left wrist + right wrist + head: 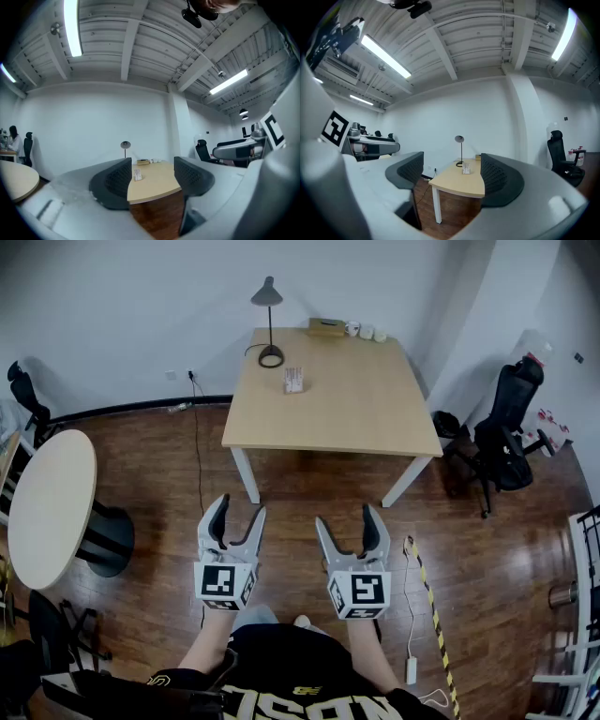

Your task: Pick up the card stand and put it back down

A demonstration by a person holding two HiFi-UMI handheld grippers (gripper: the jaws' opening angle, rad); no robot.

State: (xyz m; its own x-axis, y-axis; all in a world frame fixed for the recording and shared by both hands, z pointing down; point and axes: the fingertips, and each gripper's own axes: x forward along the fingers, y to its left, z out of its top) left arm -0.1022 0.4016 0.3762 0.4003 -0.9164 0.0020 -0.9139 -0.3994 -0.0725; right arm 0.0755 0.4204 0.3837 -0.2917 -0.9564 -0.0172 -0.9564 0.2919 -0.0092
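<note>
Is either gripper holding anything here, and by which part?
Nothing. The left gripper and right gripper are both open and empty; the card stand stands on the table.

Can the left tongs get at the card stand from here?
Probably not yet: the left tongs hang open over the floor, short of the table. The card stand stands unobstructed there.
</note>
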